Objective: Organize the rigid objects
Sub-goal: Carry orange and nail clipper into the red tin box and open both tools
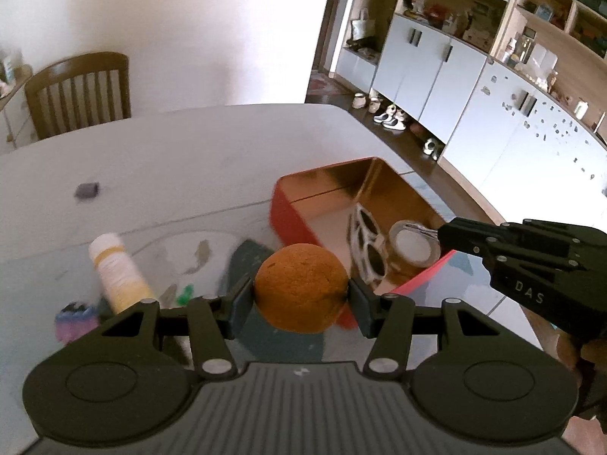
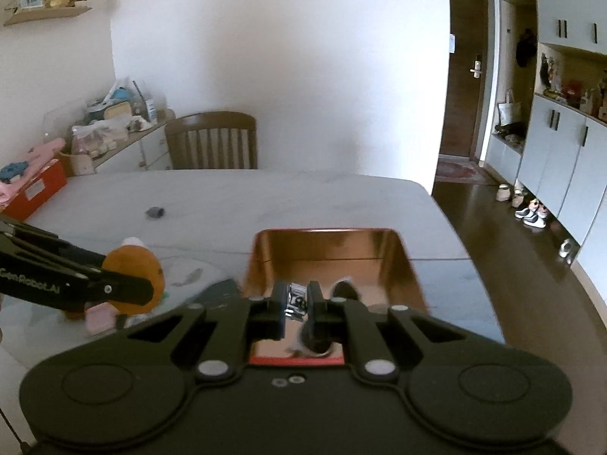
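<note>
- White marbled table (image 1: 212, 151) carries a red tin box (image 1: 292, 223), holding white sunglasses (image 1: 370, 244) and a tape roll (image 1: 413, 244).
- Left gripper (image 1: 301, 297) is clamped on an orange ball (image 1: 301, 288) beside the box.
- Right gripper (image 2: 297, 303) pinches a small shiny metal piece (image 2: 296, 299) above the box.

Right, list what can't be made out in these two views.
- Right gripper, right wrist view: small shiny metal thing between its fingers; too small and blurred to name.
- Tin, right wrist view: contents hidden behind the fingers.
- Pink thing, left wrist view: blurred, partly behind the left gripper holding the orange ball.
</note>
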### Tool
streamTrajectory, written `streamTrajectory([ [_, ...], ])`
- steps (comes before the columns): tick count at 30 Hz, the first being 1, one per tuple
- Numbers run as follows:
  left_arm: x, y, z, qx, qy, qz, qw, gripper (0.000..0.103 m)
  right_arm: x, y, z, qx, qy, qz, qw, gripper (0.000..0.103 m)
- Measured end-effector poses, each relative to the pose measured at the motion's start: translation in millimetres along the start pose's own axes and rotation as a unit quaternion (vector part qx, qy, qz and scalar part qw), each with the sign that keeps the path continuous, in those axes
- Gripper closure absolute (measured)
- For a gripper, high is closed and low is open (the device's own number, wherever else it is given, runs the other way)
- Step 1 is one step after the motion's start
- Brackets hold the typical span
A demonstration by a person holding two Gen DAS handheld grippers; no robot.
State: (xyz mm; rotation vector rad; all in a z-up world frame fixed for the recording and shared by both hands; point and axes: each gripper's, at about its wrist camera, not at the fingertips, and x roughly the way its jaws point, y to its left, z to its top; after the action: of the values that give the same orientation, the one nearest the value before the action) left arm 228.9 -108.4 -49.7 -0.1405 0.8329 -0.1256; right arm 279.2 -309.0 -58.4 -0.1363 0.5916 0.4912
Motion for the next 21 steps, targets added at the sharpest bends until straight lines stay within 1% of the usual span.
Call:
streamTrajectory([
  [6,33,-29,23,0.019,0.001,-0.007,0.9998,0.049,17,-34,4,-0.006,0.006,-0.005,1.0,0.093],
  [9,56,-42,34,0.027,0.01,0.003,0.9996,0.049,31,-46,6,-0.01,0.015,-0.004,1.0,0.093],
  [15,99,-55,48,0.032,0.032,0.022,0.9987,0.049,63,-66,9,-0.026,0.031,0.003,0.999,0.093],
  [21,139,-56,58,0.033,0.055,0.042,0.997,0.049,92,-68,9,-0.058,0.05,0.014,0.997,0.093],
])
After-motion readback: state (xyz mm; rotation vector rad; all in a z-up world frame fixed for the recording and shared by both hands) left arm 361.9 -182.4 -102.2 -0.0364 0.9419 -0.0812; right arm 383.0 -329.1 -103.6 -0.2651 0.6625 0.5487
